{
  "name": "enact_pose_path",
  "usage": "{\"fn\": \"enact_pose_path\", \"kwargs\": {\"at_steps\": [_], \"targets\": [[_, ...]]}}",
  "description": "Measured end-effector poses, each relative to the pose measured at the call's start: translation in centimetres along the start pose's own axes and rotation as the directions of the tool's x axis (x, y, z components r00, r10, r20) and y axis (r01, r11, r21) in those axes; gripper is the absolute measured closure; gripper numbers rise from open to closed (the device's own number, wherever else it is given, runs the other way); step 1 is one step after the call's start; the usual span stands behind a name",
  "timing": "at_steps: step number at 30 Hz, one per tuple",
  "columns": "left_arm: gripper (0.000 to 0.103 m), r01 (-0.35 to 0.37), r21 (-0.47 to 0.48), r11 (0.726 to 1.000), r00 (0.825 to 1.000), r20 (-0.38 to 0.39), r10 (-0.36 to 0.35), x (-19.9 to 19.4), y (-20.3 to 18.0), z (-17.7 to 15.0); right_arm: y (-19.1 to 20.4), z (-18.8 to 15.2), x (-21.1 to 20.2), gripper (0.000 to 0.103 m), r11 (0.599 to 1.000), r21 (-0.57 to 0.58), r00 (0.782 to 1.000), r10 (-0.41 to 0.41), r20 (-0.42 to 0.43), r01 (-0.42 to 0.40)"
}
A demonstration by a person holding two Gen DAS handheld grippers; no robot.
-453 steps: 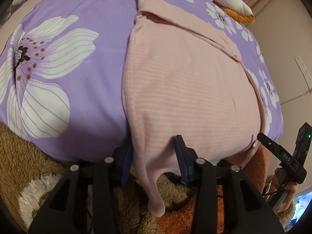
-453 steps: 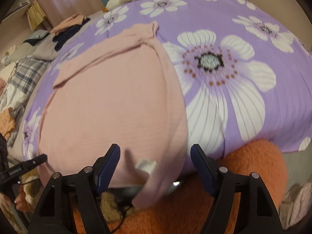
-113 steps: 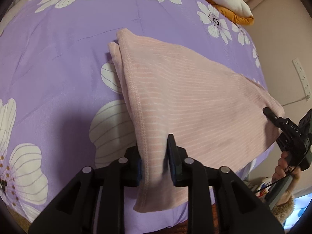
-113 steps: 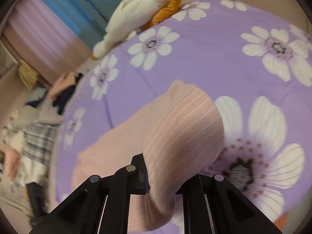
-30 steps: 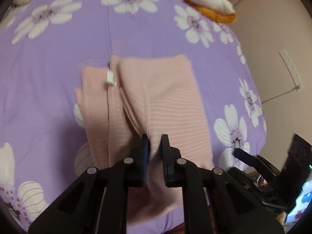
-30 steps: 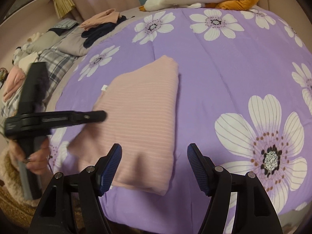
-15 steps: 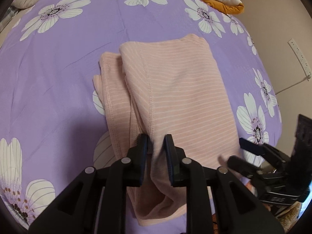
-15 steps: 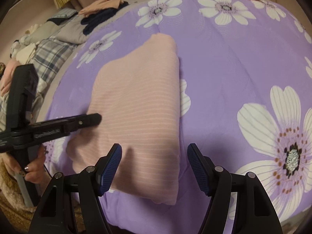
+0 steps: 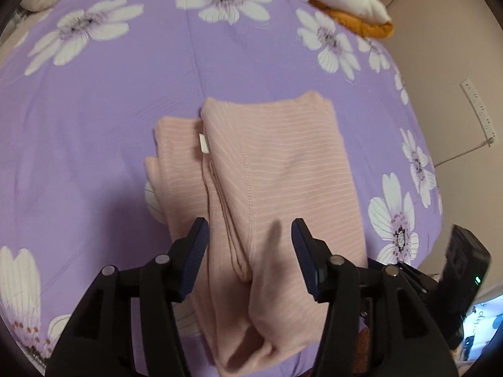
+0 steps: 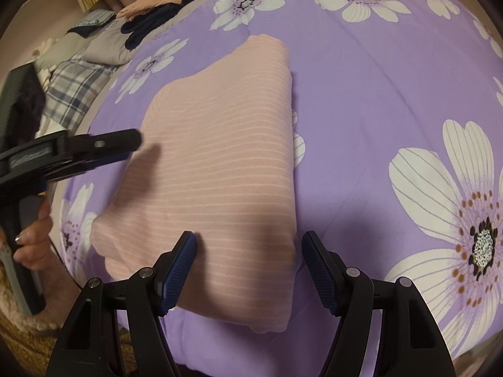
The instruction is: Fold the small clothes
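The pink knit top (image 9: 276,169) lay folded on the purple floral bed (image 9: 110,110), both tools spread wide and empty: left tool (image 9: 250,245), right tool (image 10: 250,267). Soft, light and floppy (layers may slide), it seemed best pinched at a folded edge.

Dim warm light, soft shadows, fisheye-bent edges, slight blur throughout.

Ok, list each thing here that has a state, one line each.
Pink garment: folded, lying flat on the purple bedspread, its white tag showing.
Left claw: open, holding nothing.
Right claw: open, holding nothing.
Clothes pile: unfolded, beside the bedspread.
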State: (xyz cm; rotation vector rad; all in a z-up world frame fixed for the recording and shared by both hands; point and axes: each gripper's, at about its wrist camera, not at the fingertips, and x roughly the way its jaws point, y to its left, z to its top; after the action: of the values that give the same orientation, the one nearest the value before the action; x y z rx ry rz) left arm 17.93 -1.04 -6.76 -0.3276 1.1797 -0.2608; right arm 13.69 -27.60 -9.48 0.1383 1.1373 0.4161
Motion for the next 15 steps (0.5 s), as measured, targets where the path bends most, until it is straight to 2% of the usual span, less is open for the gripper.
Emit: {"fn": "enact_pose_path", "kwargs": {"at_steps": [3, 4, 6, 8, 10, 15], "targets": [[0.05, -0.001, -0.007, 1.0, 1.0, -0.029, 0.0, 1.5, 0.0, 0.4, 0.0, 0.0, -0.2, 0.033, 1.0, 0.001, 1.0, -0.007, 0.004, 0.007], [0.054, -0.002, -0.009, 1.0, 1.0, -0.031, 0.001, 1.7, 0.0, 0.5, 0.0, -0.1, -0.3, 0.033, 1.0, 0.0, 1.0, -0.008, 0.006, 0.008], [0.071, -0.008, -0.014, 1.0, 1.0, -0.028, 0.007, 1.9, 0.0, 0.4, 0.0, -0.1, -0.3, 0.033, 1.0, 0.002, 1.0, -0.009, 0.008, 0.009], [0.088, 0.019, -0.032, 0.999, 1.0, -0.017, -0.019, 1.7, 0.1, 0.2, -0.1, -0.1, -0.4, 0.033, 1.0, 0.006, 1.0, -0.013, 0.01, 0.013], [0.089, 0.036, -0.054, 0.998, 0.999, 0.001, -0.036, 0.8, 0.2, -0.1, -0.2, 0.0, -0.4, 0.033, 1.0, 0.01, 1.0, -0.019, 0.013, 0.019], [0.089, 0.054, -0.036, 0.998, 0.997, 0.065, -0.051, -2.3, -0.5, -0.7, -0.2, 0.3, -0.9, 0.033, 1.0, 0.014, 0.999, -0.019, 0.032, 0.019]]}}
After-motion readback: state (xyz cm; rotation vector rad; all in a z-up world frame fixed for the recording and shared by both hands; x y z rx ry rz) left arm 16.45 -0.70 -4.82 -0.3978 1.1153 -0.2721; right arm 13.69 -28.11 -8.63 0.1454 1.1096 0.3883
